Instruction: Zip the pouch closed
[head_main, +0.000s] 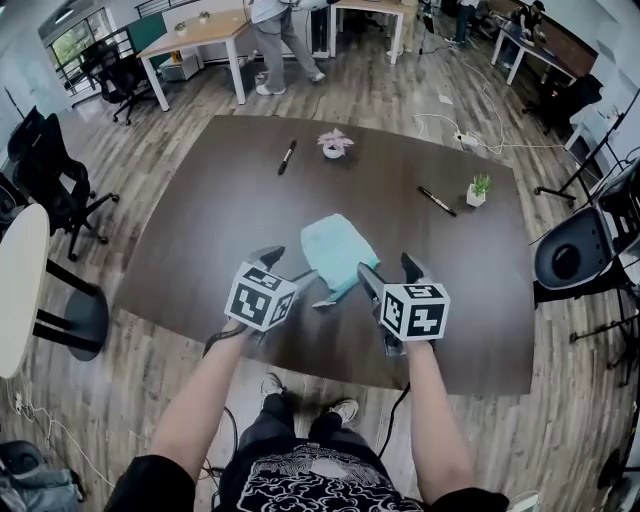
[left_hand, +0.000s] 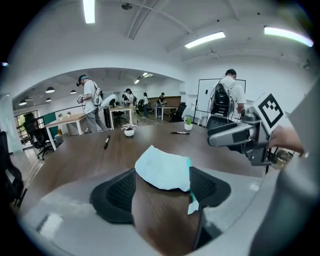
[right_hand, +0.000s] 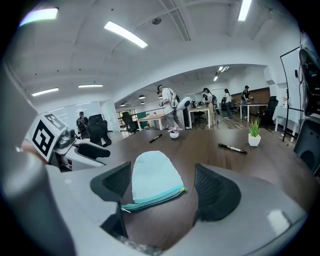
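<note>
Lower left of centre in the head view, the left gripper (head_main: 287, 268) hovers low over the dark table (head_main: 200, 230), jaws spread wide with nothing clamped. Its own view frames the pale blue pouch (head_main: 340, 250) just ahead of its pads. The pouch lies flat mid-frame, its teal zipper (right_hand: 152, 199) edge turned toward the person, presumably so both tools can reach it. Right of it, the right gripper (head_main: 390, 272) is equally wide open and empty. I'd guess one will pin the fabric while the other draws the pull.
</note>
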